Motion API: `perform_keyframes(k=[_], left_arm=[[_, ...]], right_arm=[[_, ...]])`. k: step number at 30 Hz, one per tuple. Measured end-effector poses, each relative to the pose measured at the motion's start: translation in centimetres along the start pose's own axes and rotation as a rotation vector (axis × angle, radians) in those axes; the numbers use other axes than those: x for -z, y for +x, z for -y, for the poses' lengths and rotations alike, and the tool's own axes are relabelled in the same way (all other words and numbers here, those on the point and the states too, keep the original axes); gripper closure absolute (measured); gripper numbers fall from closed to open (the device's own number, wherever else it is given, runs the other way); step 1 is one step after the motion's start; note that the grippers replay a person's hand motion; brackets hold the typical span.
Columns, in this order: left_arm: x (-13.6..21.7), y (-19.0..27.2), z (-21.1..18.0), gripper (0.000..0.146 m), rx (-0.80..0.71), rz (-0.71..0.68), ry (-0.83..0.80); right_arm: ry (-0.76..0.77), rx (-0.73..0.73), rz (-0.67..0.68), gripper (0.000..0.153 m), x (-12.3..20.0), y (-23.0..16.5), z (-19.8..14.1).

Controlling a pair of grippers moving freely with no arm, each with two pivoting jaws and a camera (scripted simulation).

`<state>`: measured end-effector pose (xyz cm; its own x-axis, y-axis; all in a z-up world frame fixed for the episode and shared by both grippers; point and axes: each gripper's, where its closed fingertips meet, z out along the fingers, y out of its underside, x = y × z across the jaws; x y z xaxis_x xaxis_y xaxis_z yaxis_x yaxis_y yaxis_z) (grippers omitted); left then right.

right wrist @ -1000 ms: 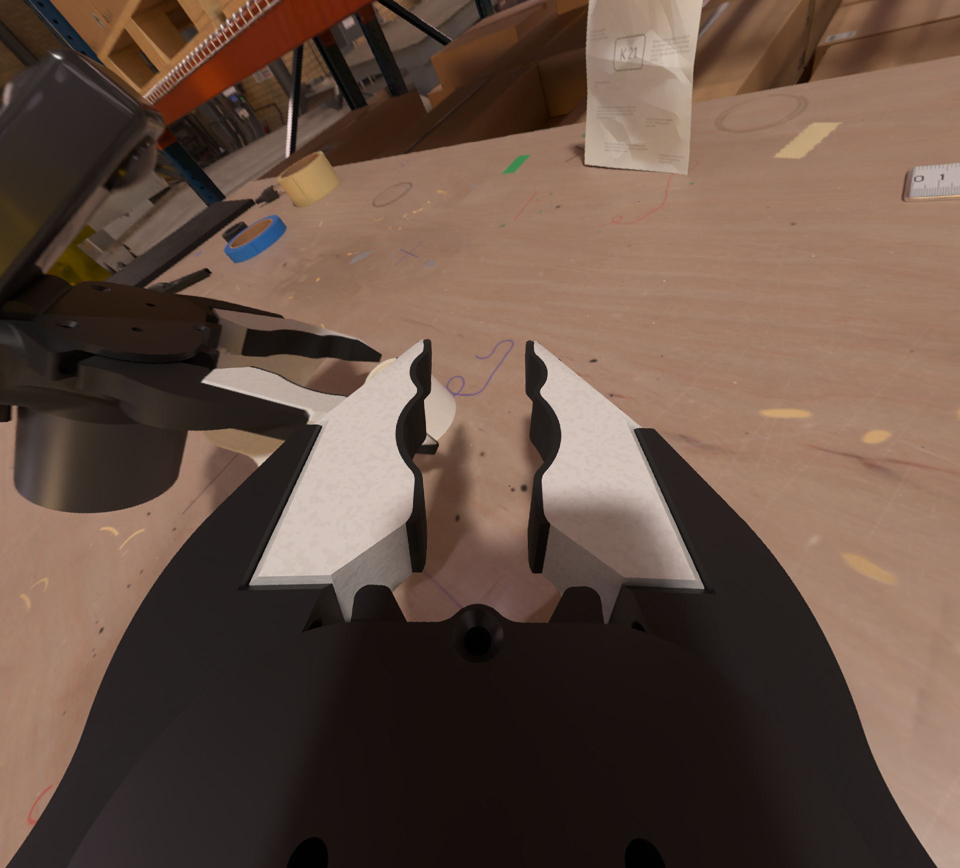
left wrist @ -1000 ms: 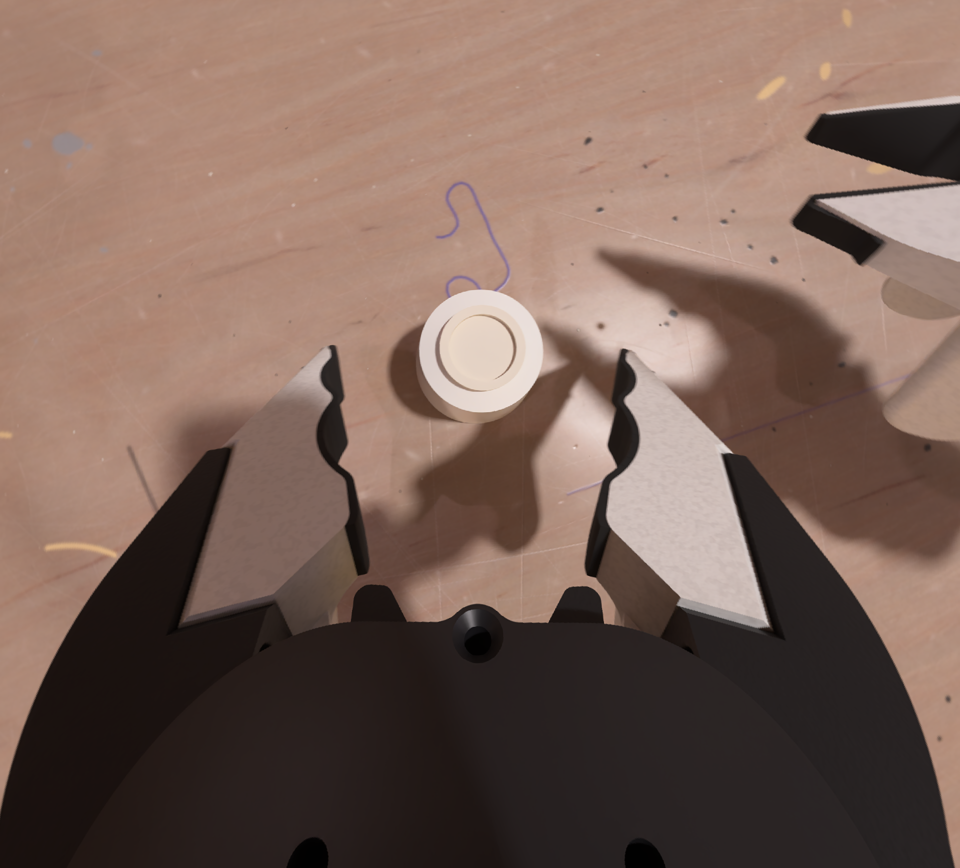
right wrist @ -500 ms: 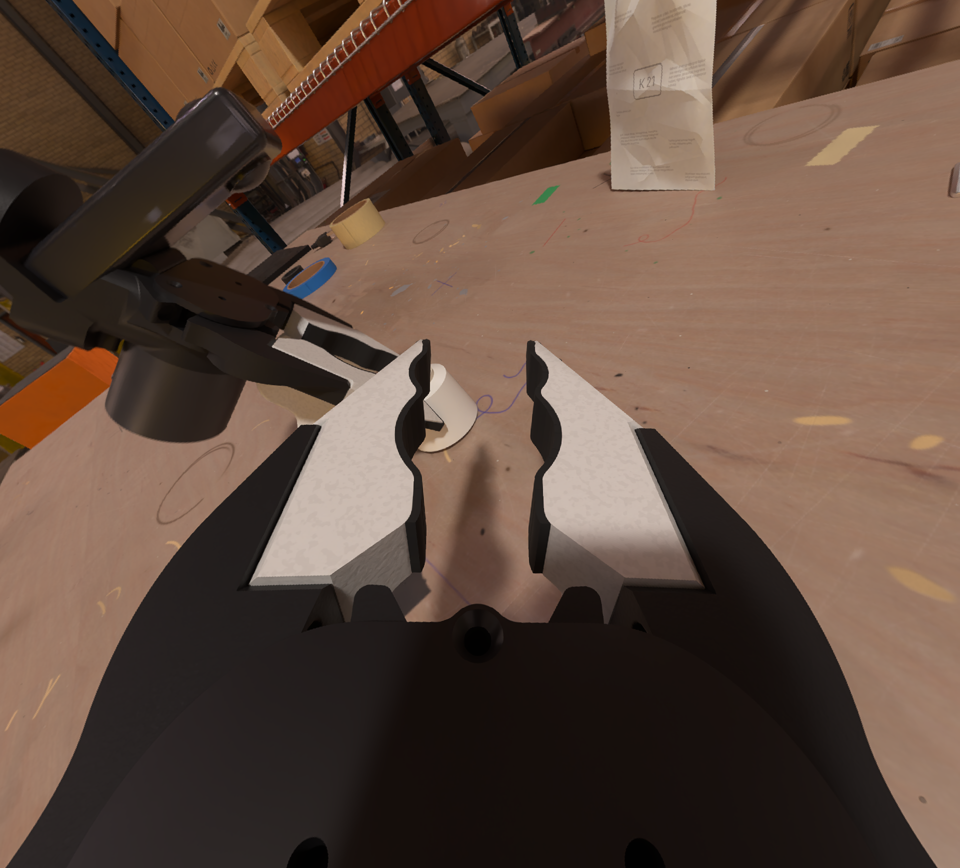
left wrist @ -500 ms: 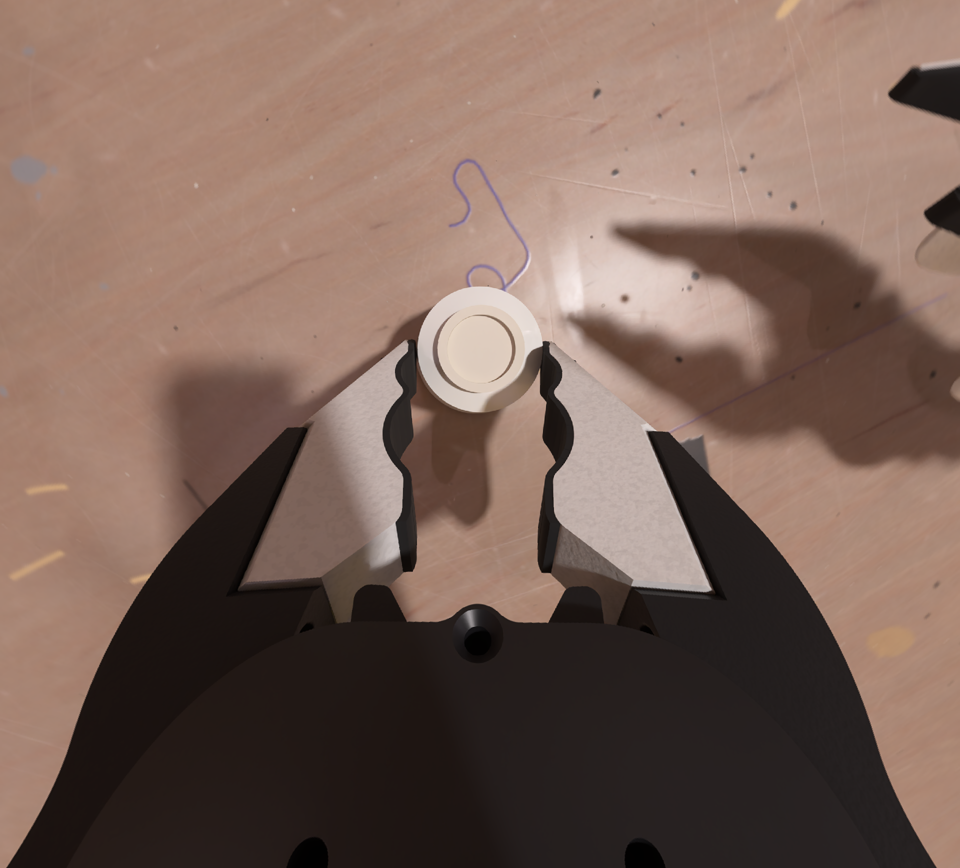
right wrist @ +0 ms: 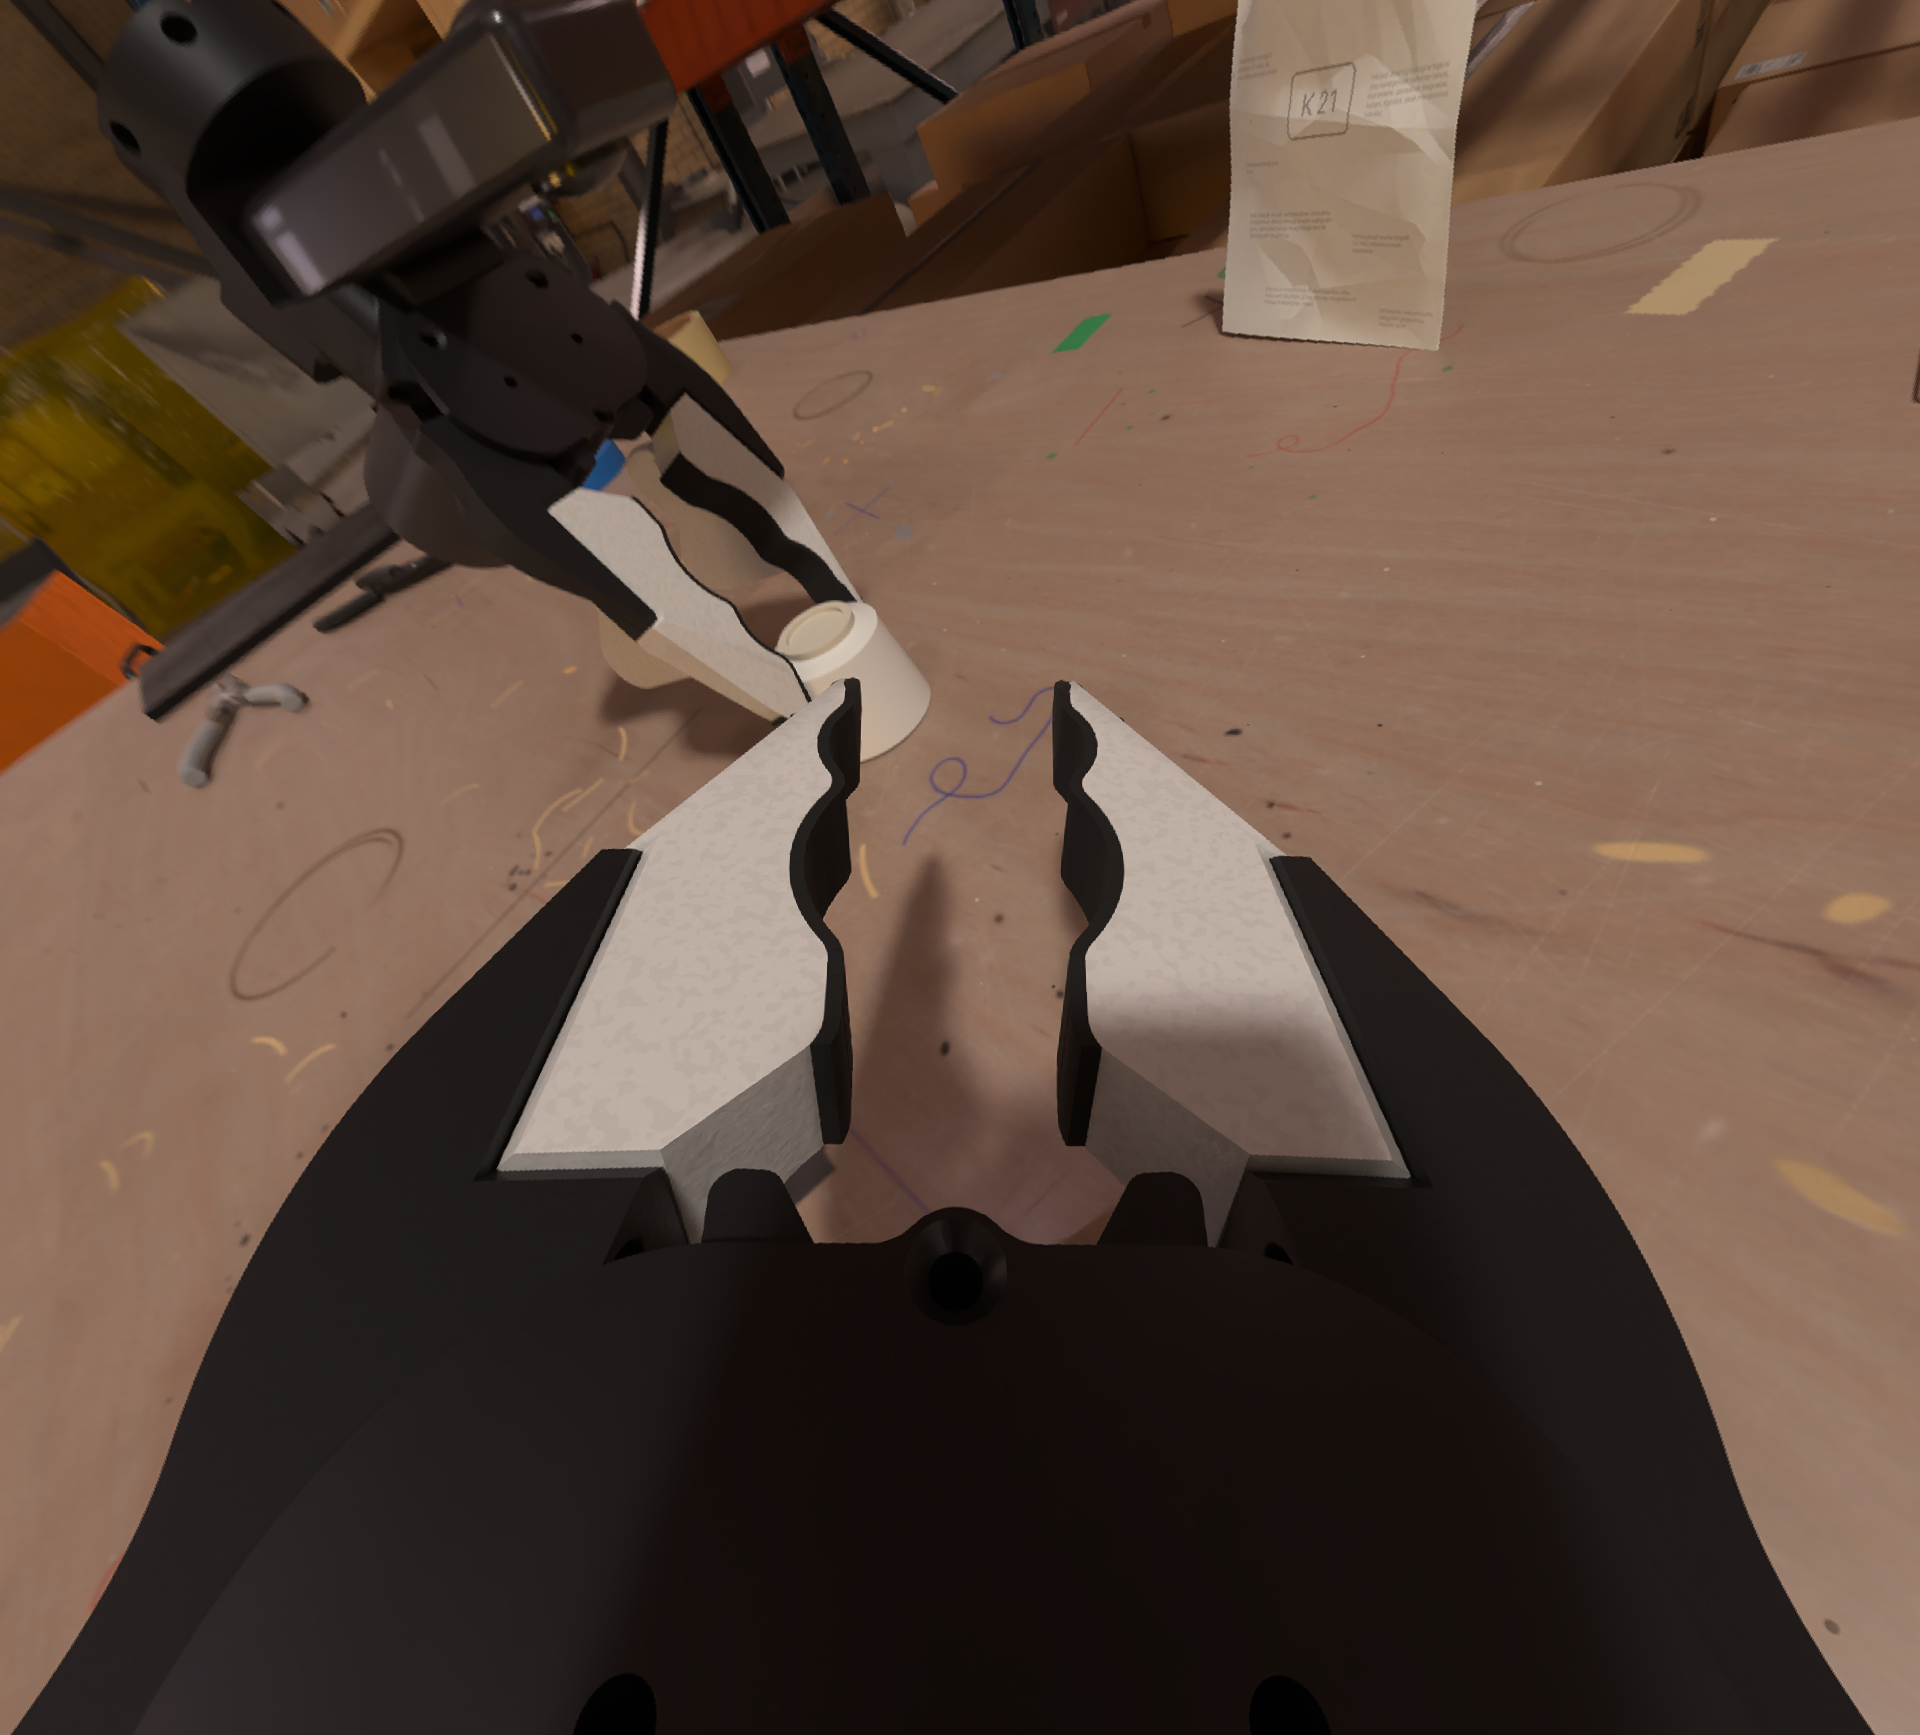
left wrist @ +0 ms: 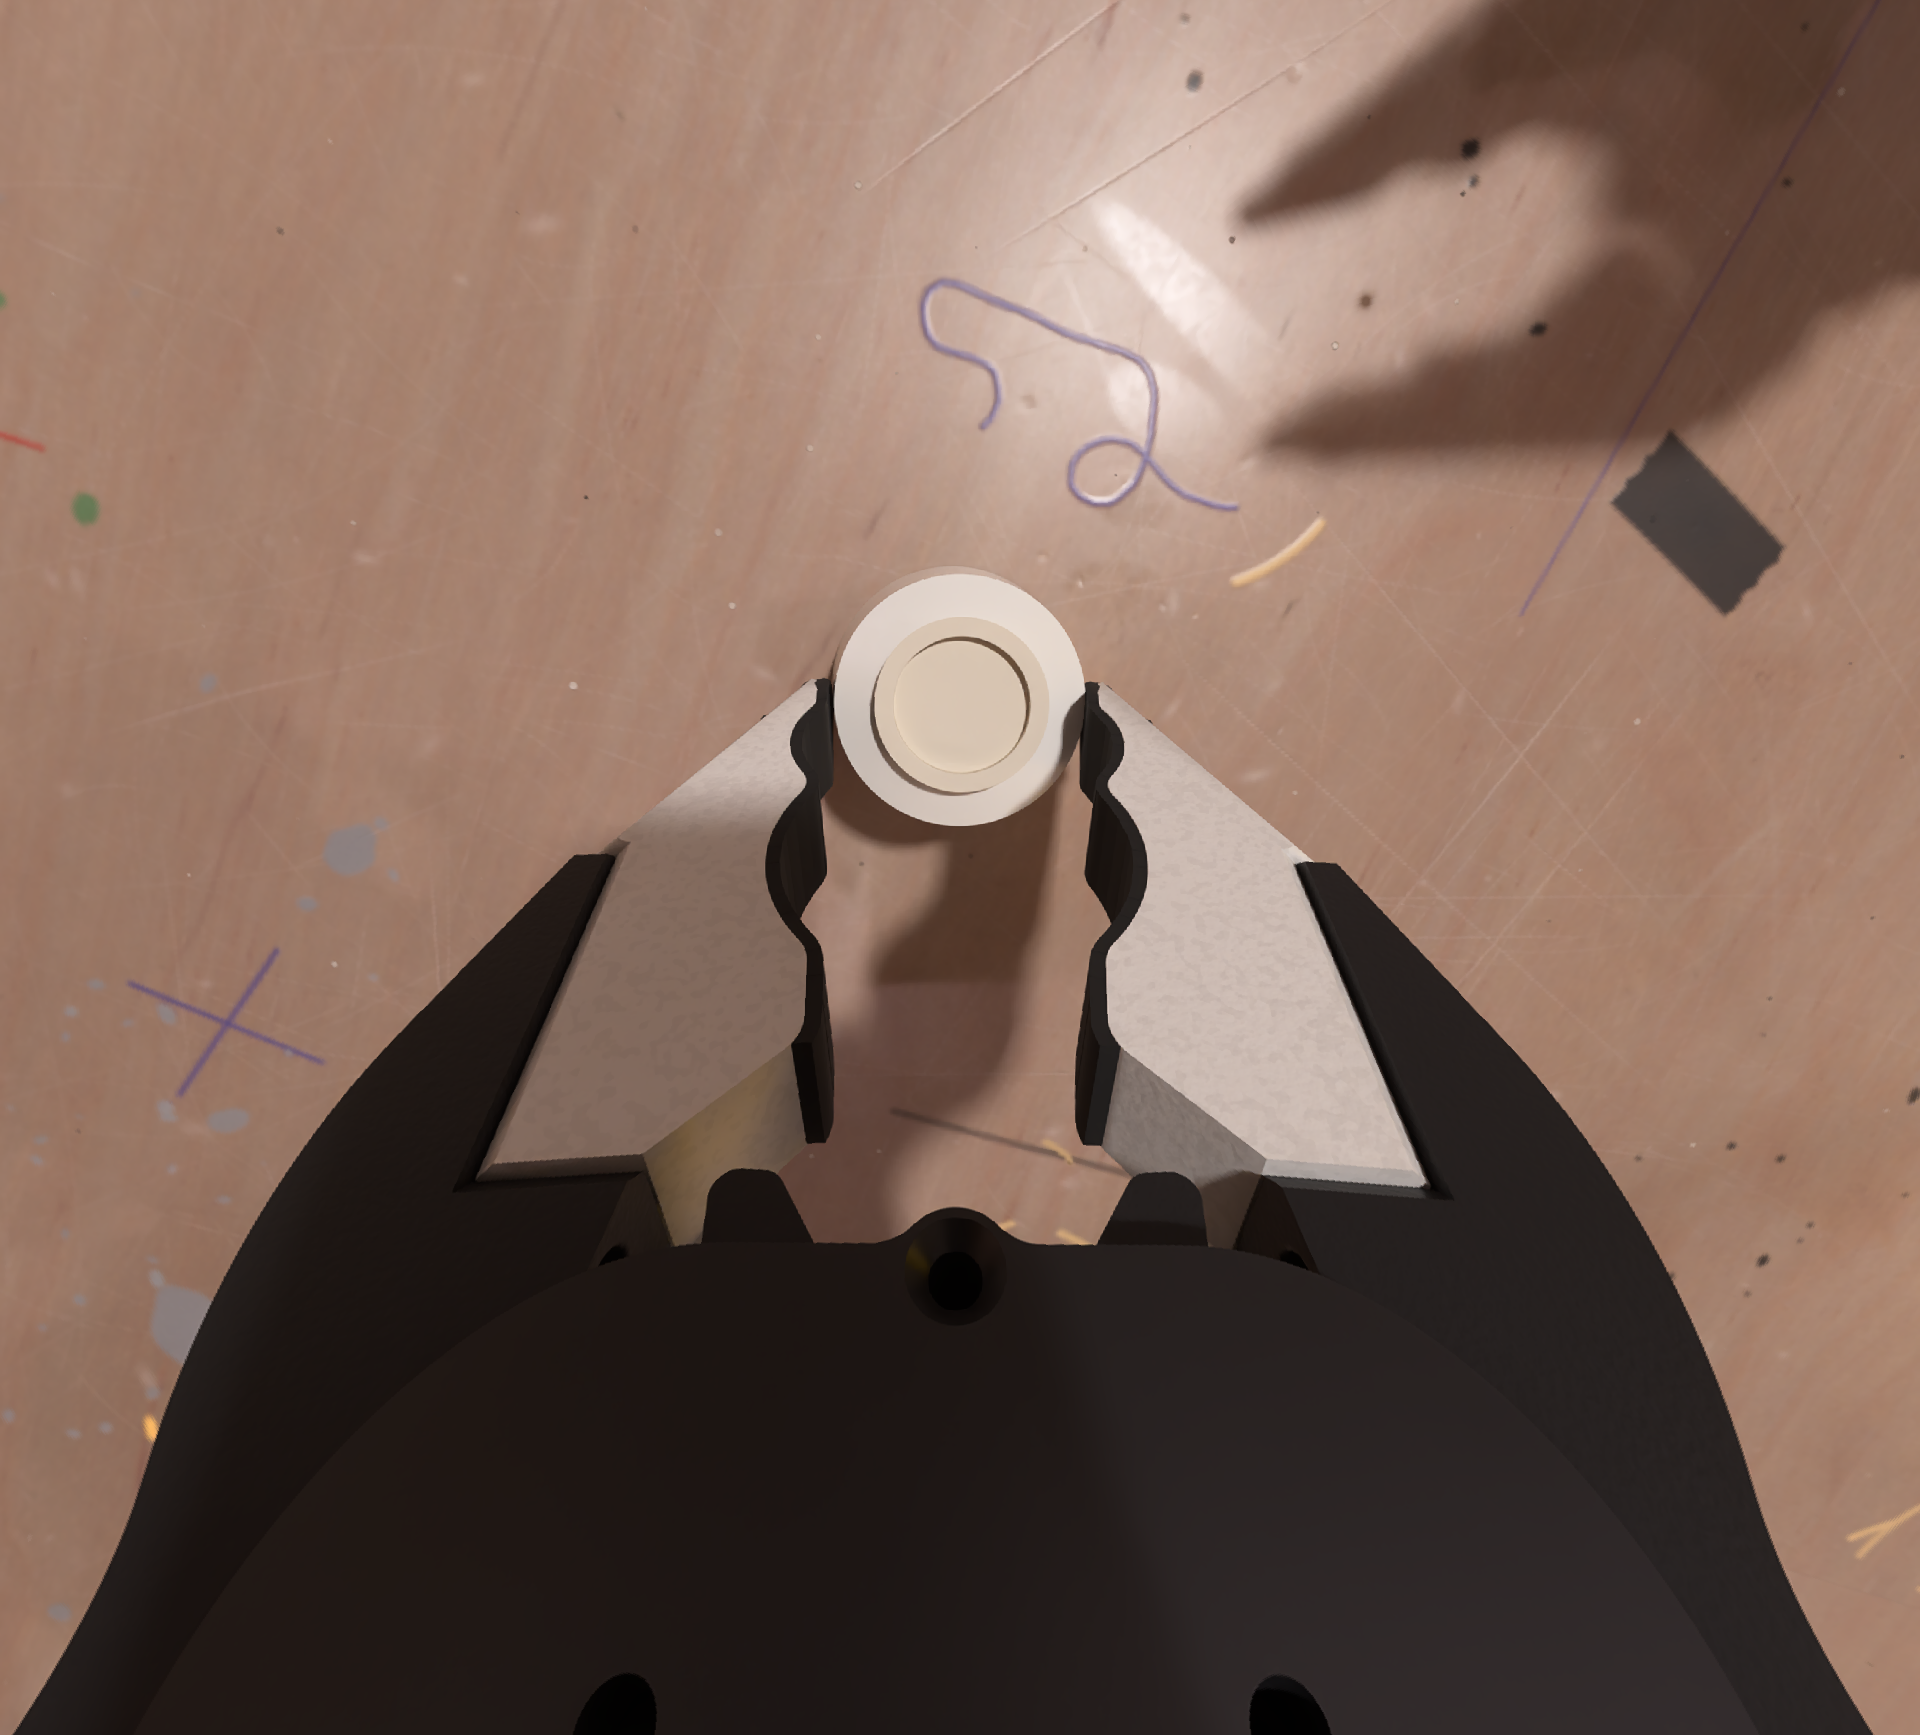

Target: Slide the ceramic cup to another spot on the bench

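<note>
The ceramic cup (left wrist: 940, 615) is small, cream and round, and stands on the wooden bench (left wrist: 520, 335). In the left wrist view I look straight down on it. My left gripper (left wrist: 956, 691) is shut on the cup, one fingertip on each side. In the right wrist view the cup (right wrist: 878, 683) stands on the bench with the left gripper (right wrist: 821, 646) reaching down onto it from the left. My right gripper (right wrist: 956, 698) is open and empty, just right of the cup and above the bench.
A purple squiggle (left wrist: 1091, 407) and a grey tape patch (left wrist: 1694, 522) mark the bench beyond the cup. A paper bag (right wrist: 1340, 85) stands at the far edge. Tape rolls (right wrist: 691, 329), a dark bar (right wrist: 281, 605) and a grey tool (right wrist: 229, 719) lie at left.
My left gripper shut on the cup, then slid it away from the purple squiggle. My right gripper drew back and left the left wrist view; only its shadow shows there.
</note>
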<state>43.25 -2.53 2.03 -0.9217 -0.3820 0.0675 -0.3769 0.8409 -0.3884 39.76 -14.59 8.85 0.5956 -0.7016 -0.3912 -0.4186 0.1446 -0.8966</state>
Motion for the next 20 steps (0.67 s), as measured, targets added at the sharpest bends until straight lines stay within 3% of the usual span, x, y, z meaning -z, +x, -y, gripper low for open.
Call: perform_keyframes(k=[3, 7, 10, 13, 15, 17, 20], left_arm=[[0.0, -0.3, 0.0, 0.098, -0.018, 0.008, 0.04], [2.7, 0.3, 0.0, 0.061, 0.007, 0.075, 0.249], [6.1, 0.0, -0.6, 0.046, 0.067, 0.172, 0.526], [9.2, -2.8, -1.6, 0.045, 0.136, 0.353, 0.781], [10.7, -4.9, -1.5, 0.051, 0.216, 0.377, 0.871], [11.1, -7.4, -1.1, 0.053, 0.307, 0.33, 0.893], [10.5, -12.2, -0.8, 0.06, 0.468, 0.367, 0.862]], right_arm=[[-0.034, 0.061, -0.028, 0.116, -0.4, -0.1, -0.4], [-0.003, 0.169, -0.069, 0.117, -0.3, -0.3, 0.1], [0.028, 0.218, -0.099, 0.117, -0.4, -0.3, 0.5], [0.003, 0.221, -0.119, 0.108, -2.0, 0.1, 0.8], [-0.042, 0.231, -0.125, 0.099, -4.0, 0.2, 1.6], [-0.106, 0.238, -0.1, 0.095, -6.5, 0.3, 3.0], [-0.186, 0.241, -0.128, 0.095, -10.4, 2.4, 5.0]])
